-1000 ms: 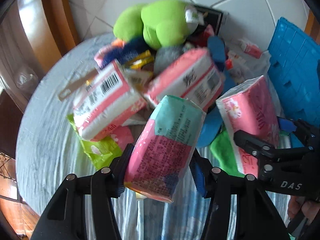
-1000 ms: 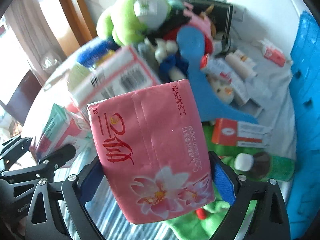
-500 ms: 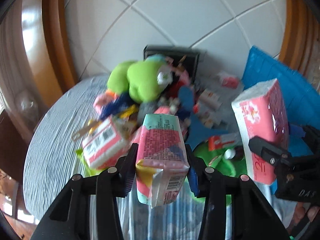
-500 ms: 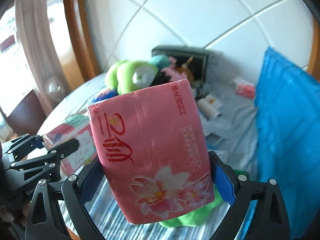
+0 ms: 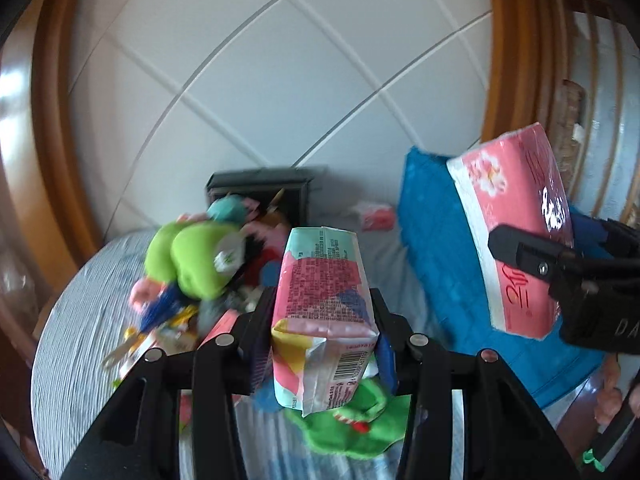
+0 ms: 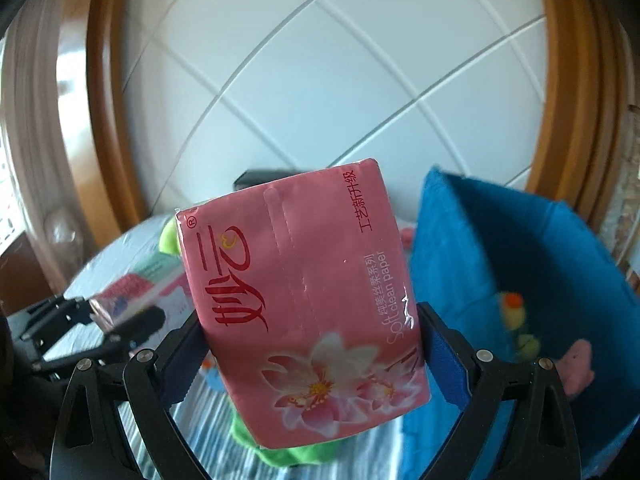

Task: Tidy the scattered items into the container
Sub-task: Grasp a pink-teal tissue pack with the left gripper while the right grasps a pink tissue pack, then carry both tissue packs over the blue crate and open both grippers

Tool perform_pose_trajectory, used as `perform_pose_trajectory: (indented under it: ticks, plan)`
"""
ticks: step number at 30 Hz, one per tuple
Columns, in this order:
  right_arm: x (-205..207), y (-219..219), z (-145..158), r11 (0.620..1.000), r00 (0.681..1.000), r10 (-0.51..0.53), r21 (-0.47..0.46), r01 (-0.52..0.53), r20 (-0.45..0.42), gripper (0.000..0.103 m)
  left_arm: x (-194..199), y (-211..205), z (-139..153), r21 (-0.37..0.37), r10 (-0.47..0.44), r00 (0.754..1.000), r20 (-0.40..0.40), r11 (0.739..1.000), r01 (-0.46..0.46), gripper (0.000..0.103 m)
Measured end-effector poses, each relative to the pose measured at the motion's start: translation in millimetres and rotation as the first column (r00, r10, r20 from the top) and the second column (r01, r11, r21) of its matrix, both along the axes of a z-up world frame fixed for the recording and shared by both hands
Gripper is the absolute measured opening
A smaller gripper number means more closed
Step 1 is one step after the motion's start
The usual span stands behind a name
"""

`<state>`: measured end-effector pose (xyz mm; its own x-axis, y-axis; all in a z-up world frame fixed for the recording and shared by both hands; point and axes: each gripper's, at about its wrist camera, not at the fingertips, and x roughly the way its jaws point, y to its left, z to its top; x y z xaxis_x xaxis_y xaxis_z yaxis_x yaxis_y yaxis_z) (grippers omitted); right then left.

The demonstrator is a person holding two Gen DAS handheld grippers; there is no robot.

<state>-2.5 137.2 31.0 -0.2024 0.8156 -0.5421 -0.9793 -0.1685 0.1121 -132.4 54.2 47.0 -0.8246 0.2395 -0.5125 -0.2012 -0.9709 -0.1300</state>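
Both grippers carry a tissue pack, both lifted clear of the table (image 5: 60, 320).

The right gripper (image 6: 308, 344) has its jaws pinched on the pink tissue pack (image 6: 304, 292), gripping its lower sides. The pack stands nearly upright, long axis running bottom to top of the right wrist frame, slightly tilted left. The flower print is at the bottom, the logo facing the camera.

The left gripper (image 5: 324, 328) has its jaws clamped on the teal-and-pink tissue pack (image 5: 324, 292), long axis pointing forward and up the frame, barcode end nearest the camera.

The key relation: the blue container (image 6: 520, 264) sits at right of centre in the right wrist frame, its open mouth just beside and slightly beyond the pink pack. A few small toys (image 6: 516, 320) are already inside, blurred. In the left wrist frame the container (image 5: 436, 248) is right of centre, and the right gripper with its pink pack (image 5: 516, 232) hangs over or in front of its rim; which, I cannot tell.

Judgement: the right gripper is nearer the bin, so it likely drops first with a short move right and forward. The left pack has to cross further right.

The pile of clutter remains mid-left in the left wrist frame: green plush (image 5: 196, 260), black box (image 5: 260, 188) behind it, green cloth (image 5: 352, 424) under the left jaws. Much is still to tidy.
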Motion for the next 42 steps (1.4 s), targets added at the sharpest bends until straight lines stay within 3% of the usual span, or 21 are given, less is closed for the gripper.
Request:
perform_pose_trajectory:
  ticks: [5, 11, 15, 19, 22, 25, 29, 30, 33, 35, 39, 42]
  plan:
    - [60.2, -9.1, 26.4, 0.995, 0.998, -0.069, 0.068, 0.068, 0.008, 0.097, -4.9, 67.9, 33.9, 0.0, -0.054, 0.997, -0.056, 0.999, 0.054, 0.043]
    - [165.8, 0.7, 42.0, 0.988, 0.991, -0.13, 0.084, 0.127, 0.029, 0.097, -23.1, 176.4, 71.2, 0.038, -0.094, 0.993, -0.069, 0.995, 0.097, 0.043]
    - [247.2, 24.5, 33.8, 0.99, 0.989, -0.139, 0.027, 0.137, 0.049, 0.097, -51.3, 253.7, 87.7, 0.027, -0.112, 0.994, -0.003, 0.993, 0.112, 0.043]
    - [300.2, 63.2, 9.8, 0.987, 0.987, -0.136, -0.078, 0.143, 0.088, 0.097, -89.5, 319.9, 79.0, 0.005, -0.124, 0.982, 0.145, 0.992, 0.125, 0.043]
    - [325.8, 97.6, -28.6, 0.969, 0.982, -0.127, -0.196, 0.153, 0.139, 0.097, -132.3, 368.8, 43.4, -0.051, -0.119, 0.937, 0.329, 0.988, 0.144, 0.043]
    - [342.1, 130.2, -81.5, 0.93, 0.983, -0.089, -0.339, 0.14, 0.161, 0.097, -159.4, 396.3, 1.2, -0.124, -0.073, 0.889, 0.452, 0.982, 0.143, 0.043]
    - [353.5, 165.4, -153.4, 0.854, 0.977, -0.04, -0.501, 0.141, 0.208, 0.097, -179.8, 416.1, -58.0, -0.169, -0.037, 0.769, 0.638, 0.968, 0.187, 0.043]
    - [353.9, 170.8, -165.6, 0.836, 0.976, -0.025, -0.531, 0.138, 0.215, 0.097, -178.2, 418.1, -68.1, -0.186, -0.028, 0.752, 0.659, 0.962, 0.2, 0.043]
    - [344.4, 176.9, -199.6, 0.78, 0.964, 0.042, -0.611, 0.134, 0.264, 0.097, -174.0, 419.5, -83.8, -0.205, -0.018, 0.724, 0.69, 0.954, 0.22, 0.043]
    - [334.7, 173.1, -205.5, 0.779, 0.946, 0.079, -0.612, 0.137, 0.314, 0.097, -174.9, 420.4, -86.1, -0.194, -0.019, 0.715, 0.699, 0.957, 0.215, 0.043]
    - [342.4, 172.8, -221.1, 0.737, 0.955, 0.102, -0.666, 0.115, 0.278, 0.095, -173.9, 418.9, -89.8, -0.209, 0.01, 0.704, 0.71, 0.958, 0.197, 0.052]
    - [349.8, 173.9, -219.6, 0.749, 0.95, 0.099, -0.65, 0.124, 0.295, 0.096, -183.3, 418.0, -89.6, -0.206, 0.016, 0.705, 0.709, 0.961, 0.185, 0.057]
